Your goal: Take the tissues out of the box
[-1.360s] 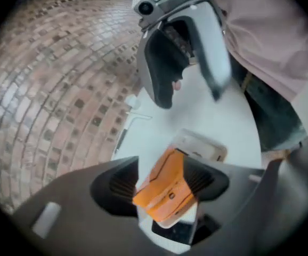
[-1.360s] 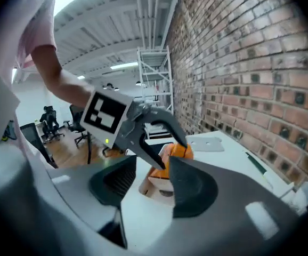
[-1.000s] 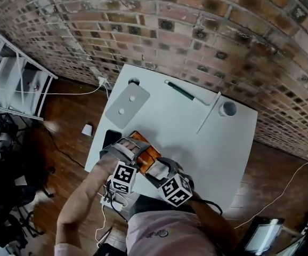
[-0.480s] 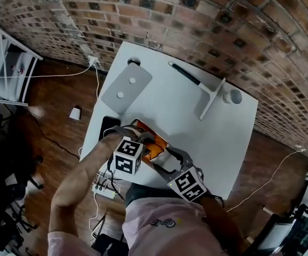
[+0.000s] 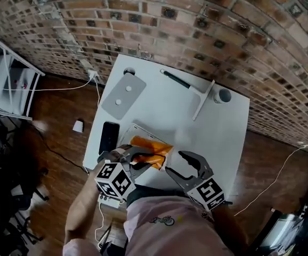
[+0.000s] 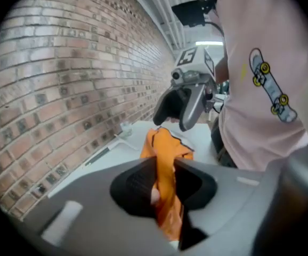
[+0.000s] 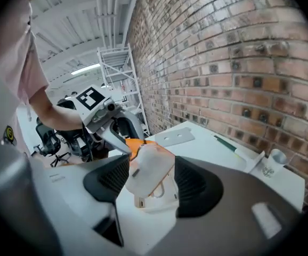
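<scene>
bench [image 5: 223, 137]: set against brick wall [image 5: 196, 25]; floor [image 5: 53, 111] seen to L, R and near side.
flat plate [image 5: 123, 95]: laid on bench, far-L corner.
pen [image 5: 176, 80]: laid near far edge of bench, R of flat plate.
bar [image 5: 202, 100]: laid on bench just R of pen, far end beside cup.
cup [image 5: 222, 95]: stood at far-R part of bench, close to wall.
phone [image 5: 109, 136]: laid at L edge of bench, nearer than flat plate.
tissue box [image 5: 150, 149]: found at near edge of bench, R of phone, well apart from cup.
rack [image 5: 10, 73]: stood on floor far L, by wall.
small cup [image 5: 78, 126]: left on floor, L of bench, near phone.
cable [image 5: 53, 88]: run over floor from rack side toward bench's far-L corner.
</scene>
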`<state>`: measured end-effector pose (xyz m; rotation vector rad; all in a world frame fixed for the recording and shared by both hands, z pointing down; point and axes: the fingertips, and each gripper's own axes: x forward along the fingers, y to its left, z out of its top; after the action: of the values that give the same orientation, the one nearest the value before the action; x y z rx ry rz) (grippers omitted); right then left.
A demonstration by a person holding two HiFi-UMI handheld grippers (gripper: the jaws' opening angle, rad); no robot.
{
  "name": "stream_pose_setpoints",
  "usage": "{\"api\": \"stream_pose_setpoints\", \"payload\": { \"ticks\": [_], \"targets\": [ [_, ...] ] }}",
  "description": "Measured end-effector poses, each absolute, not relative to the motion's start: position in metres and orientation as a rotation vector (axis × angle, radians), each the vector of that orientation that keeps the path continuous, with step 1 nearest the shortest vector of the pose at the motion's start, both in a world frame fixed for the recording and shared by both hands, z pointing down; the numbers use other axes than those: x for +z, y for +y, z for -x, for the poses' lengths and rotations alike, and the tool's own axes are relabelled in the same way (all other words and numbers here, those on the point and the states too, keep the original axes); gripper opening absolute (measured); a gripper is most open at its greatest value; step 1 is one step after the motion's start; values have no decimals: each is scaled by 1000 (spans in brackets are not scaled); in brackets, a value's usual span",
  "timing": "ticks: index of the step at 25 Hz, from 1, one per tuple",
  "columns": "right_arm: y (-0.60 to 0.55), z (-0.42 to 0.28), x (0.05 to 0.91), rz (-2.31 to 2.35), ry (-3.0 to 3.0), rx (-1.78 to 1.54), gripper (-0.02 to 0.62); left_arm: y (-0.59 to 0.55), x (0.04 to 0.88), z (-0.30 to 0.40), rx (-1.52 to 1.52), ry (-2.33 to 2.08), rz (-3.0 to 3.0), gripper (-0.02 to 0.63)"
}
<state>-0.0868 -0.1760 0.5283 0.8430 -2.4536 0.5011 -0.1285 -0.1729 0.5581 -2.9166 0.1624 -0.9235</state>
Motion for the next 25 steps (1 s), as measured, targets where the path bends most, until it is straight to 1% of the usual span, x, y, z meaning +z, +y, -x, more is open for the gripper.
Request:
{"api": "stream_pose_setpoints", "payload": {
  "ticks": [4, 8, 10, 13, 17, 20, 22, 25],
  "targets": [
    [-163, 52, 437, -1016, -2656, 366, 251, -152, 476, 106, -608, 481, 3031, 69],
    [-139, 7, 356, -1265, -2778, 258, 225, -137, 396, 84, -34, 1098, 3125, 71],
    [-123, -24, 340, -1373, -2751, 146, 224, -122, 378, 65, 138, 1365, 3104, 71],
    [-109, -61, 334, -1487, -2736, 14, 212, -103, 387, 28, 153, 1595, 3100, 71],
    [-99, -81, 338, -1635, -2724, -3, 198, -94, 410, -6, 72, 1749, 3191, 72],
    [-99, -88, 338, -1698, -2702, -70, 174, -102, 404, -9, 63, 1852, 3066, 72],
    [-100, -92, 332, -1782, -2713, -37, 168, -112, 390, 1, 71, 1942, 2917, 72],
    [-101, -94, 328, -1797, -2733, -63, 117, -126, 364, 12, 104, 1987, 2710, 72]
  ]
}}
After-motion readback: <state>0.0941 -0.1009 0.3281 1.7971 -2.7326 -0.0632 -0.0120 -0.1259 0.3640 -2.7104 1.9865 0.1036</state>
